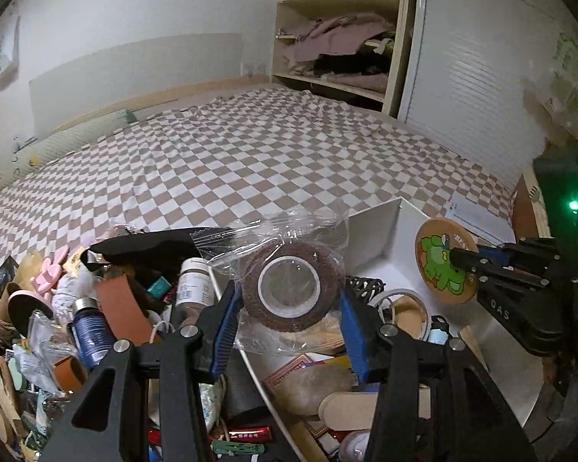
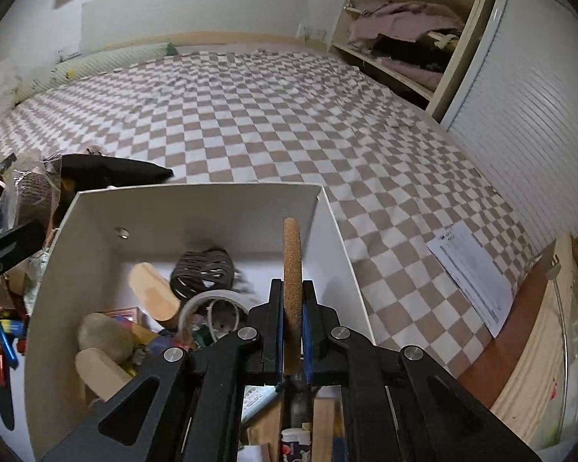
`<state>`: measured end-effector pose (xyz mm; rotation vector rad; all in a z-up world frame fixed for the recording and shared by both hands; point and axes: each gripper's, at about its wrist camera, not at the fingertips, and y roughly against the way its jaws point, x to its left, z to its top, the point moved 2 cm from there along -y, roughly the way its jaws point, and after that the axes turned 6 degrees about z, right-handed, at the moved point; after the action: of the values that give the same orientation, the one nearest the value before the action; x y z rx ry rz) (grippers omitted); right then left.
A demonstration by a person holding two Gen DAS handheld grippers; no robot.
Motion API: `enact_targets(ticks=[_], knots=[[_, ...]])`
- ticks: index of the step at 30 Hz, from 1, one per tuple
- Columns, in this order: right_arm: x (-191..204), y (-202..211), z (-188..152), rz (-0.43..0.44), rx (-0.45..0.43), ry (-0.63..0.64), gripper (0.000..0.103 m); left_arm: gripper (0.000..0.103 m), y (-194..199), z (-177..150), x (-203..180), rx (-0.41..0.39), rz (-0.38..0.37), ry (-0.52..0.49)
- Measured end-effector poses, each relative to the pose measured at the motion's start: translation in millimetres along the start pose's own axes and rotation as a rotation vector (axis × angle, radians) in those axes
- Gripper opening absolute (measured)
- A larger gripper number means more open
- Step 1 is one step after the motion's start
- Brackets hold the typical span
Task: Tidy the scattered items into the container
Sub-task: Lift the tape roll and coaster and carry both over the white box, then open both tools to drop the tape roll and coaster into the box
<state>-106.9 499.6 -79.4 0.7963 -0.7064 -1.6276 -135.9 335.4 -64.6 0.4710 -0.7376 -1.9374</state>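
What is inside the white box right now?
The white box holds a dark slotted hair clip, a white tape ring, a tan wooden piece, a stone-like lump and a patterned card box. The gripper arms hide its near end.

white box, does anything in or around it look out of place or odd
Nothing looks damaged or spilled. The white box sits on the checkered bedspread with loose clutter still heaped beside it, and a printed paper sheet lies alone on the bedspread at the bed's edge.
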Motion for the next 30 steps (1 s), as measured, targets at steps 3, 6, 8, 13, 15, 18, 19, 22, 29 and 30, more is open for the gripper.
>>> enact_targets(ticks=[3, 6, 8, 13, 15, 18, 19, 22, 29, 30], knots=[[-3, -7, -2, -0.003, 0.018, -0.012, 0.009, 0.048, -4, 0, -4, 0.003, -0.009, -0.01], [-4, -9, -1, -0.011, 0.01, -0.014, 0.009, 0.048, -7, 0, -7, 0.009, -0.019, -0.013], [-5, -9, 0, -0.018, -0.004, -0.014, 0.009, 0.048, -9, 0, -7, 0.013, -0.023, -0.015], [-1, -4, 3, 0.015, -0.009, -0.035, 0.009, 0.048, -13, -1, -7, 0.028, -0.033, -0.016], [0, -3, 4, 0.028, -0.003, -0.041, 0.009, 0.048, -16, -2, -7, 0.04, -0.039, -0.013], [1, -2, 3, 0.054, 0.008, -0.057, 0.009, 0.048, -20, -3, -9, 0.059, -0.043, -0.017], [1, -2, 3, 0.062, 0.009, -0.063, 0.009, 0.048, -21, -3, -11, 0.063, -0.043, -0.02], [0, 0, 2, 0.086, 0.012, -0.079, 0.009, 0.048, -24, -4, -13, 0.07, -0.044, -0.025], [-2, 1, 0, 0.119, 0.022, -0.104, 0.009, 0.08, -25, -4, -15, 0.062, -0.044, -0.02], [-2, 1, 0, 0.12, 0.024, -0.104, 0.009, 0.08, -24, -4, -15, 0.059, -0.046, -0.022]])
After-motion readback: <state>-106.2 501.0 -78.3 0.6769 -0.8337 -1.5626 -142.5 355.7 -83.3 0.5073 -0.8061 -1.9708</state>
